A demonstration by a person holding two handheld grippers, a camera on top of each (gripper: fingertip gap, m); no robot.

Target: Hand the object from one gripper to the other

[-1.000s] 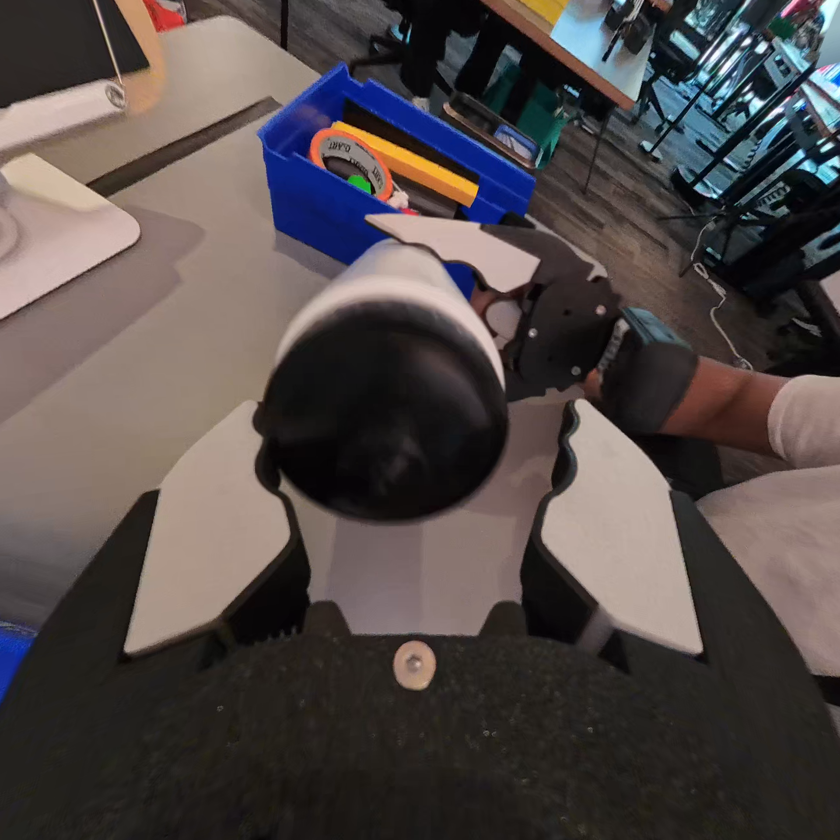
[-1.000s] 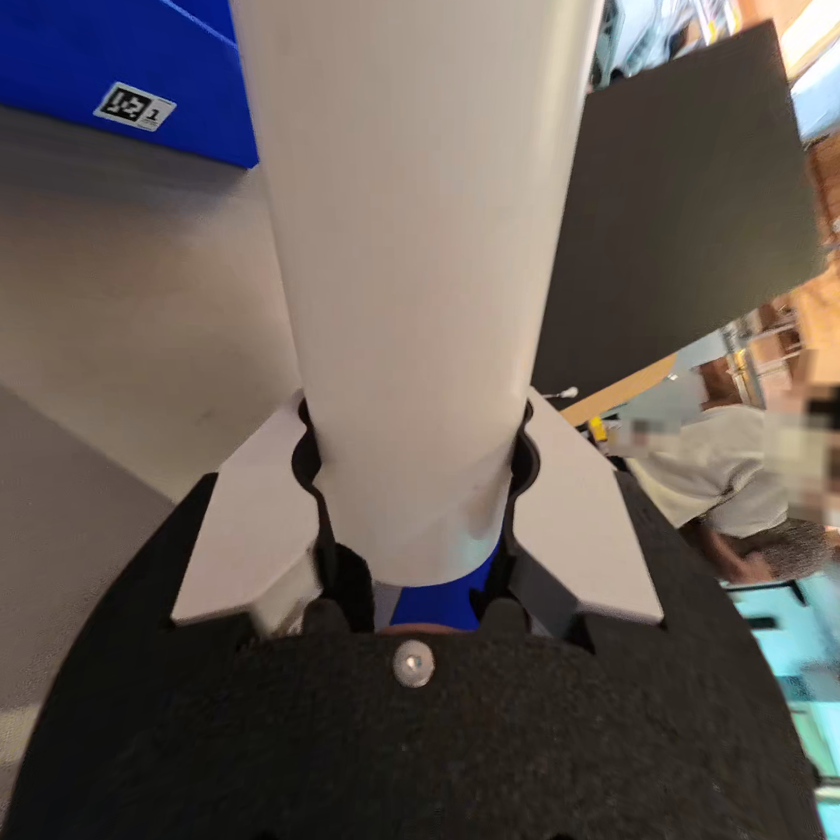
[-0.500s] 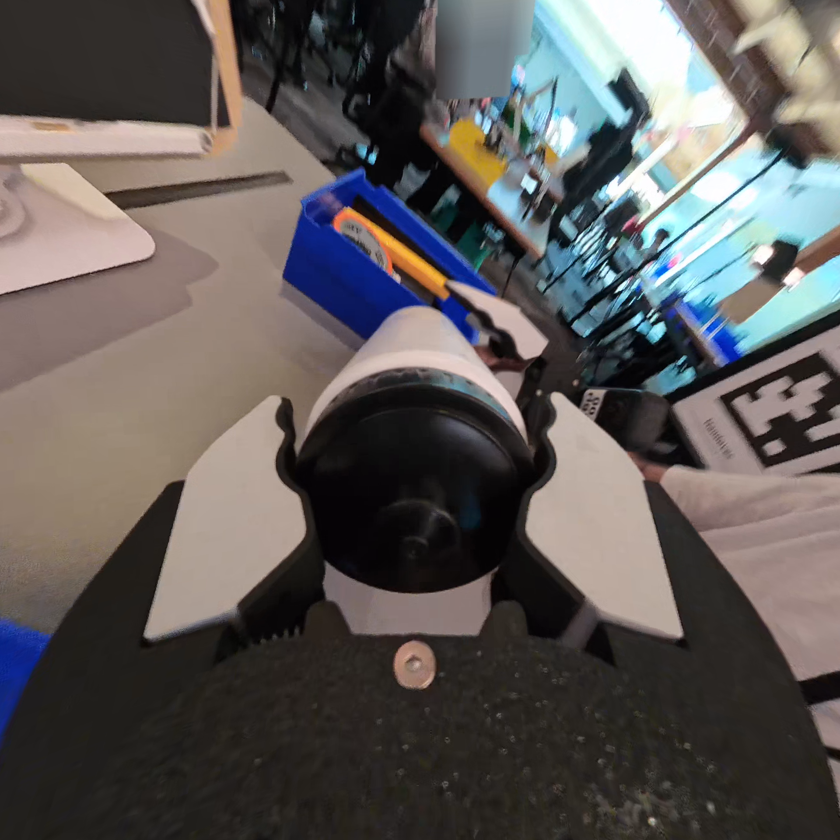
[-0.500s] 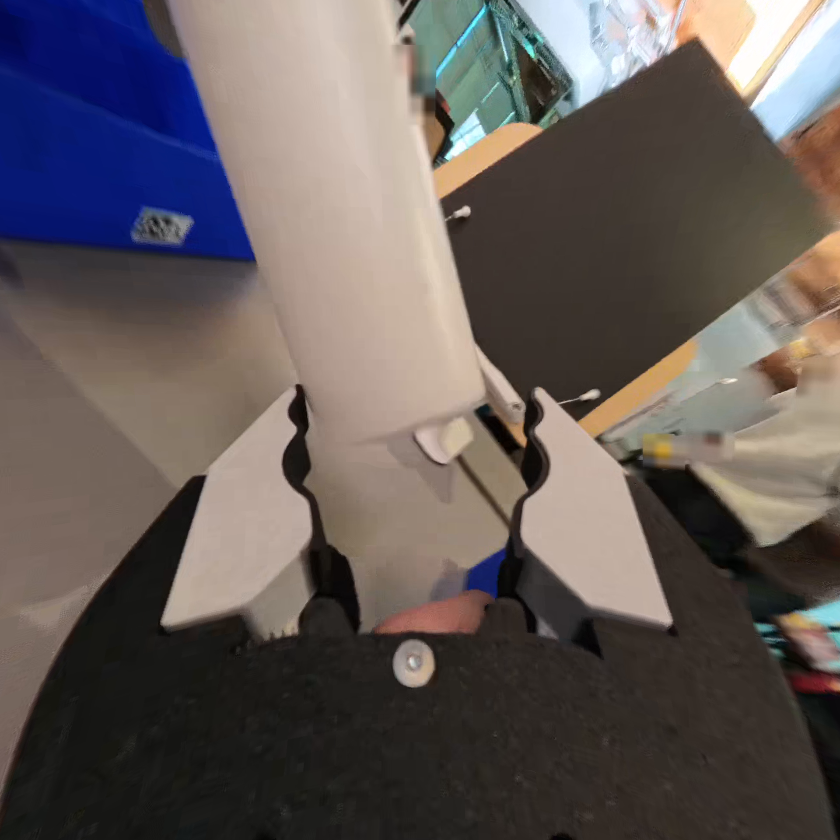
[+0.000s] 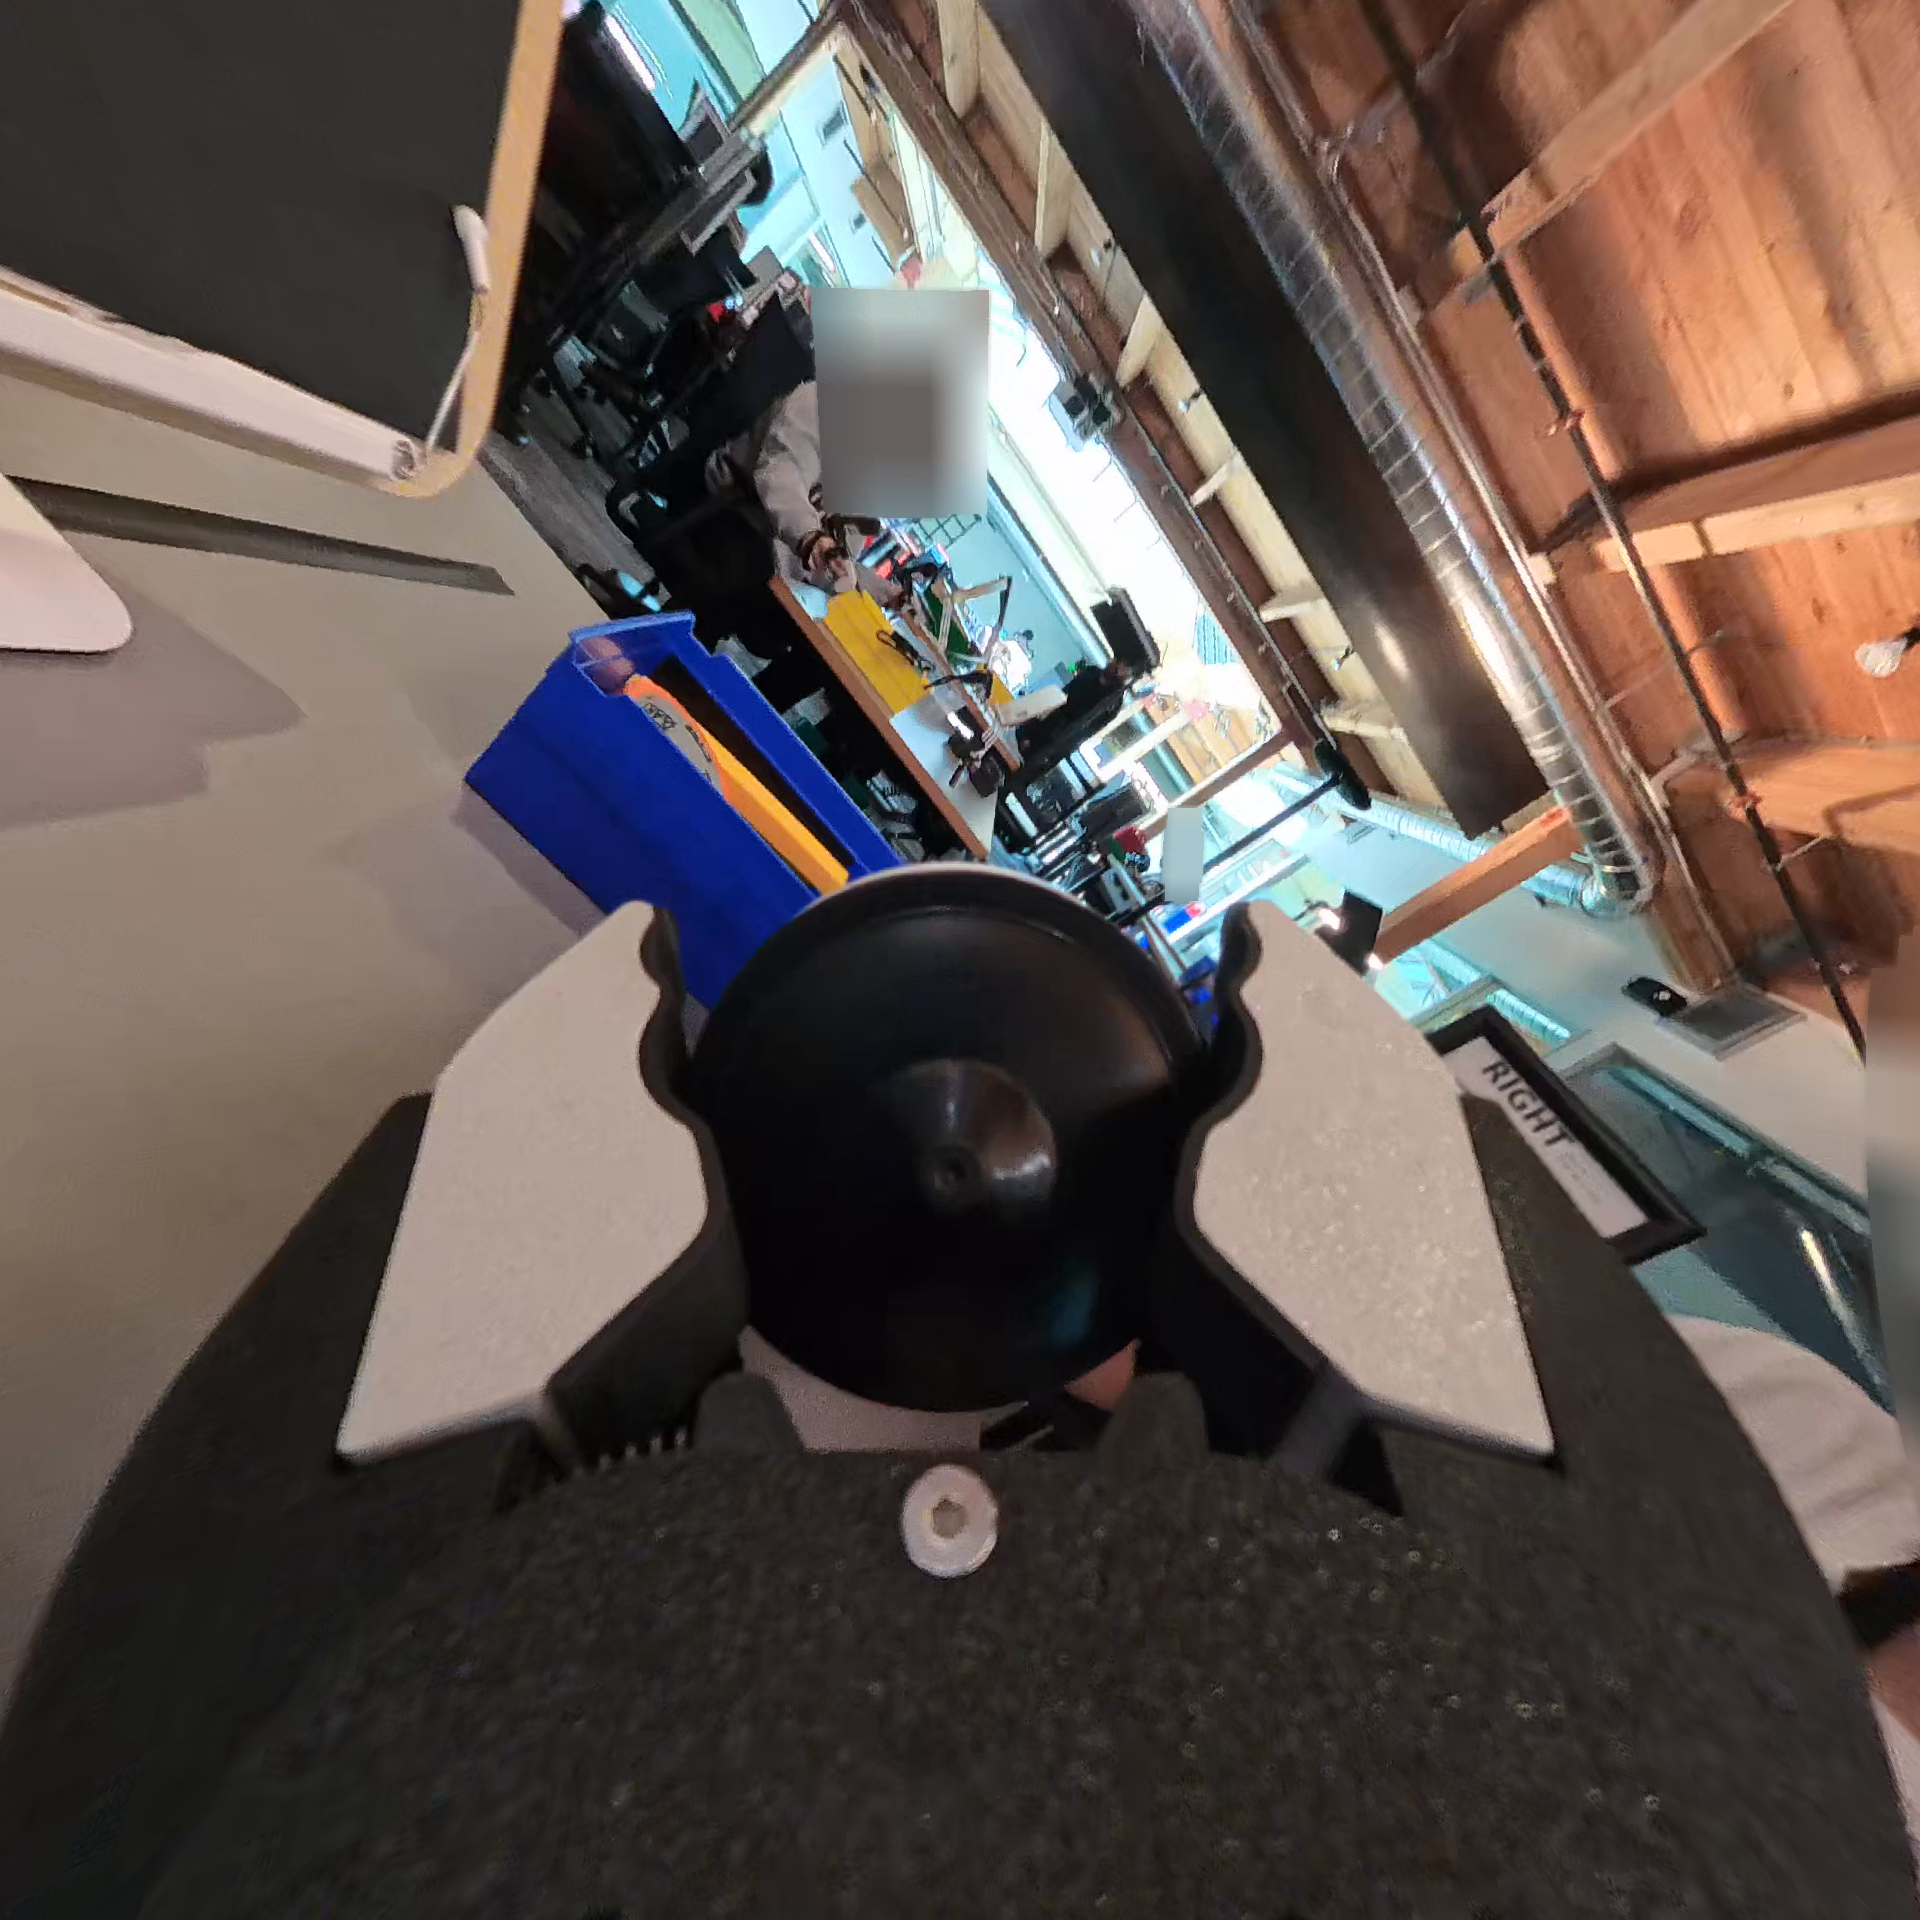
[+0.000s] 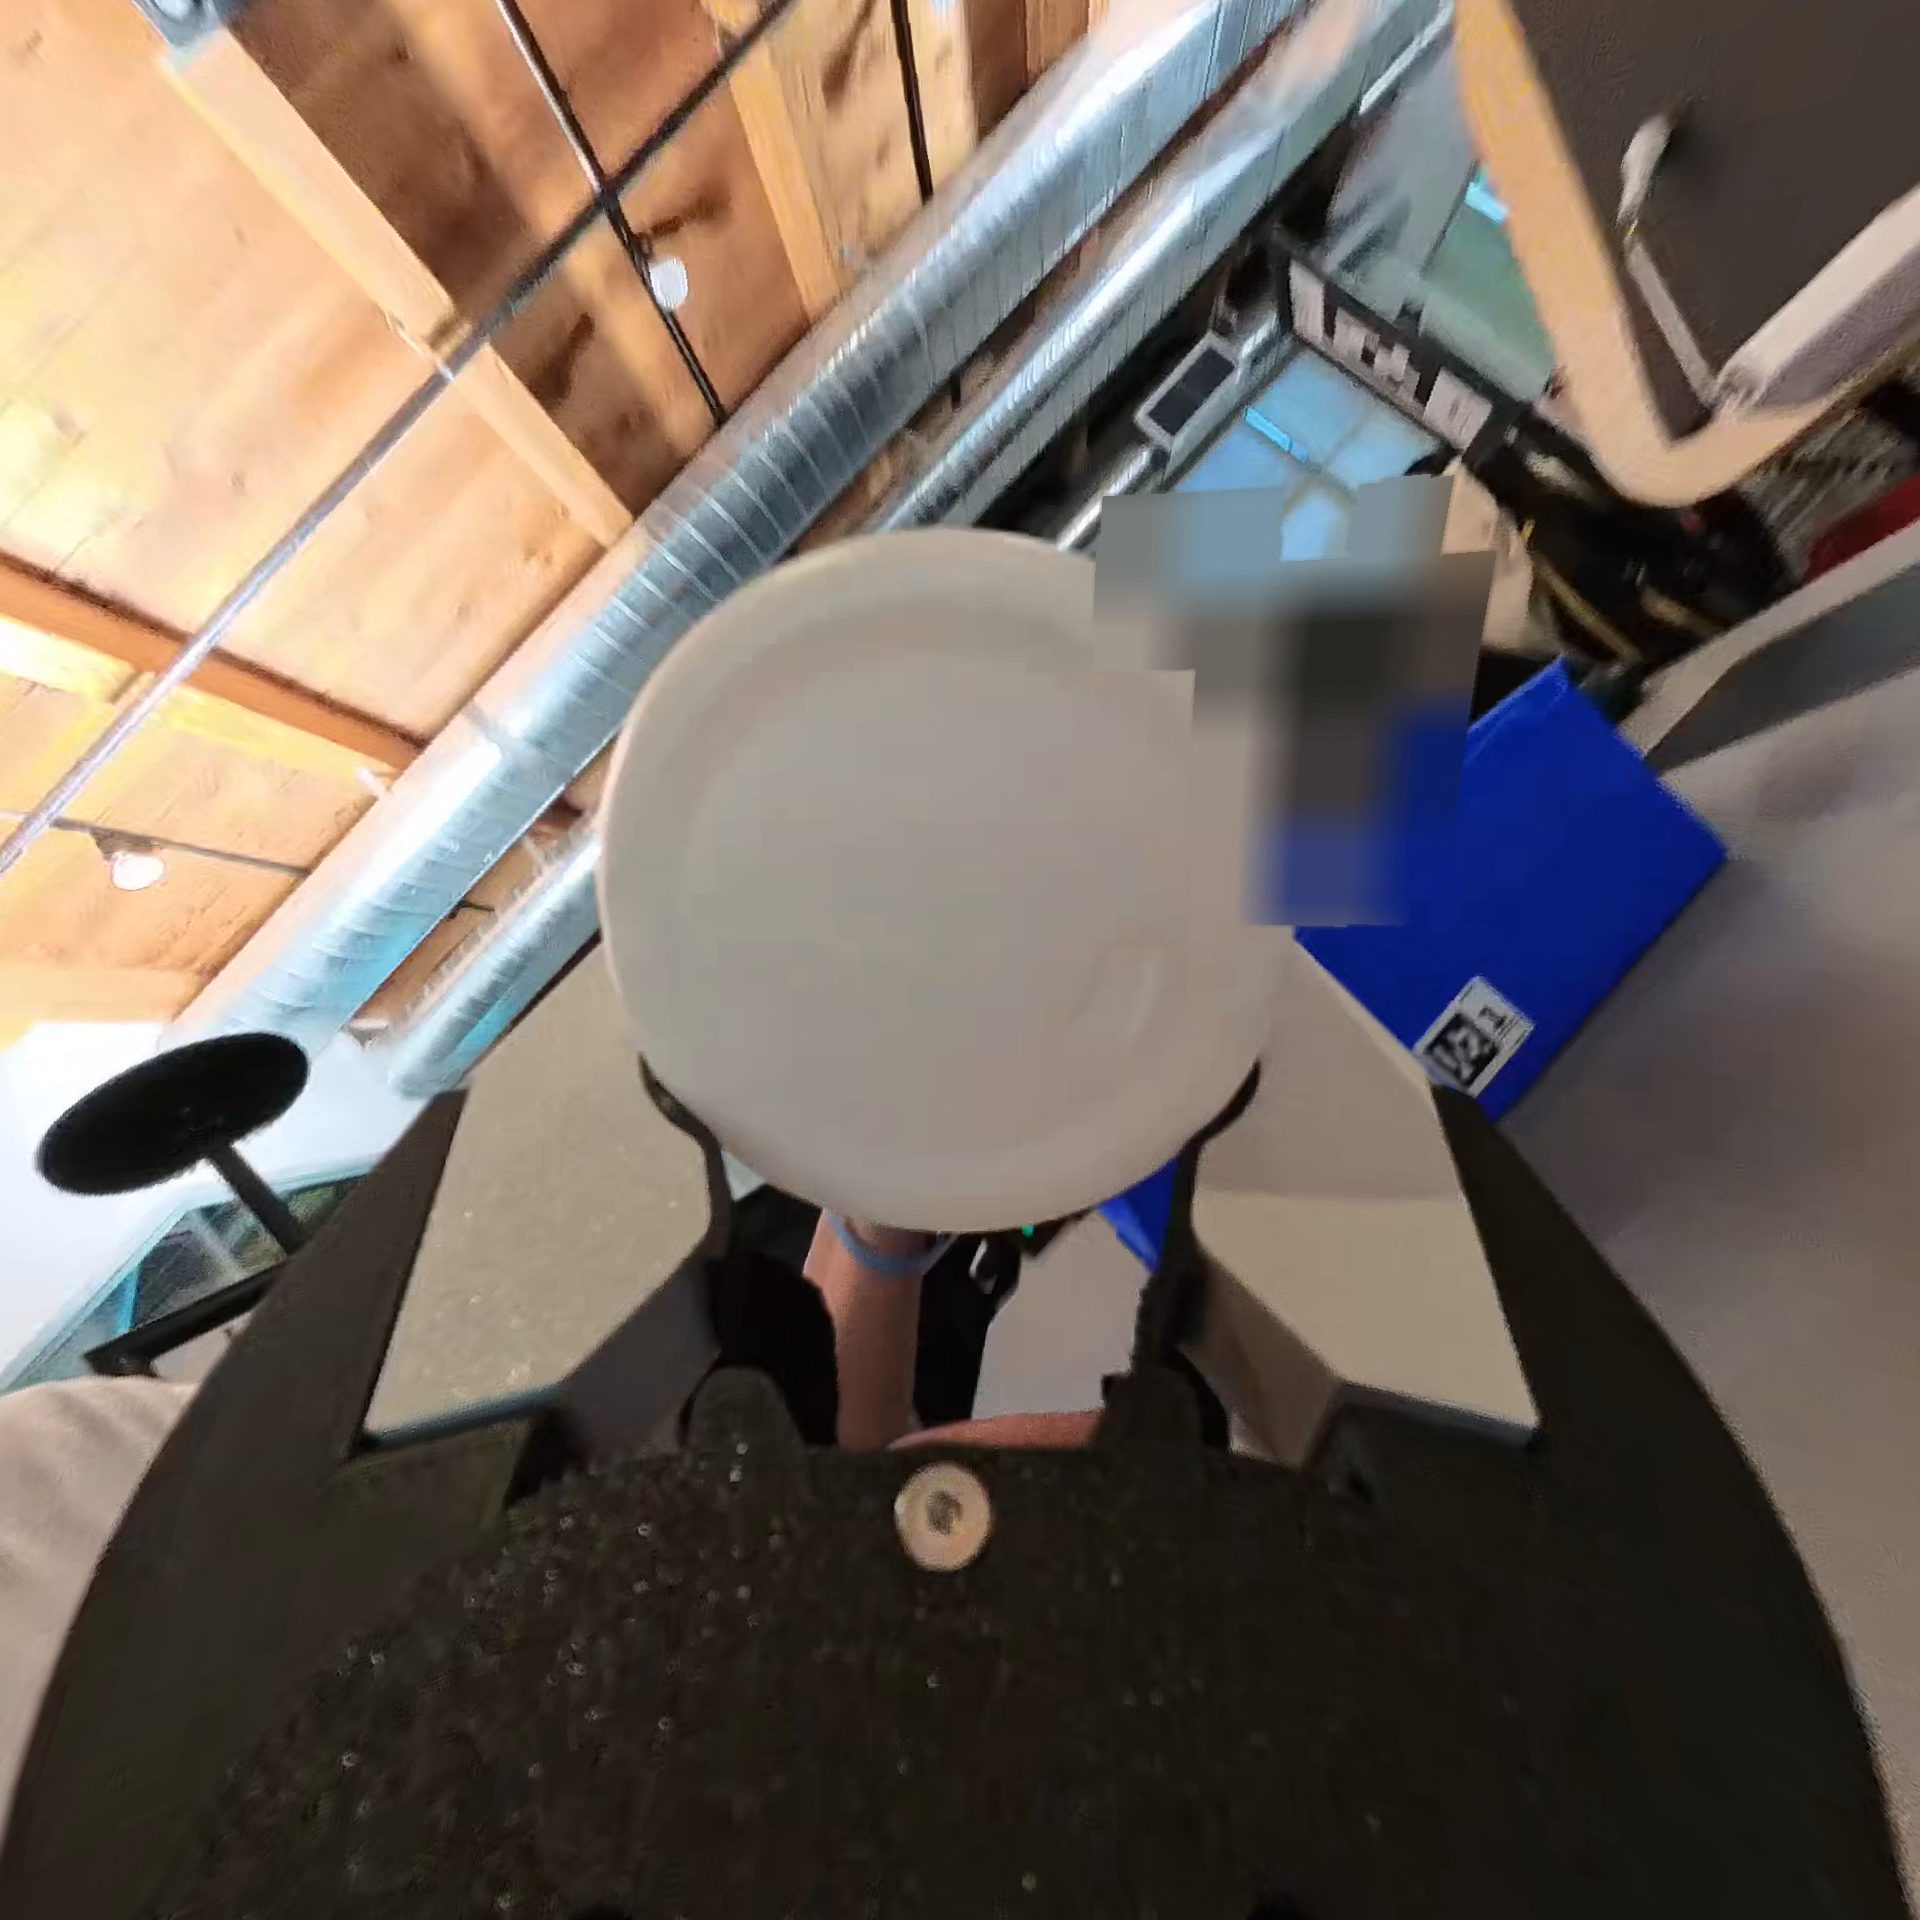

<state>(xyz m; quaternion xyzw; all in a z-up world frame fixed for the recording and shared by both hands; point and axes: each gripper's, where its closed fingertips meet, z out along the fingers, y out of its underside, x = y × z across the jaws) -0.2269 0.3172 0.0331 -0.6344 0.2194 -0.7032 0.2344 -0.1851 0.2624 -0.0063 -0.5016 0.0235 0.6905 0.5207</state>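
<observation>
The object is a white cylindrical bottle with a black cap end. In the left wrist view its black end (image 5: 935,1143) faces the camera. My left gripper (image 5: 945,935) is shut on it, with both pads against its sides. In the right wrist view the bottle's round white base (image 6: 935,883) faces the camera and covers the fingertips. My right gripper (image 6: 951,1081) is open and does not grip the bottle. The bottle is held in the air above the table (image 5: 208,987).
A blue bin (image 5: 644,821) holding an orange tape roll and a yellow bar stands on the table; it also shows in the right wrist view (image 6: 1538,883). A white monitor foot (image 5: 42,592) and a black panel (image 5: 260,156) stand at the left. A person's forearm (image 6: 868,1340) shows below the bottle. My right fingertips sit around 10 cm from my left ones.
My left gripper closed on the bottle's black end. My right gripper let go of the white body and drew back to face its base. Both views tilted up toward the ceiling.
</observation>
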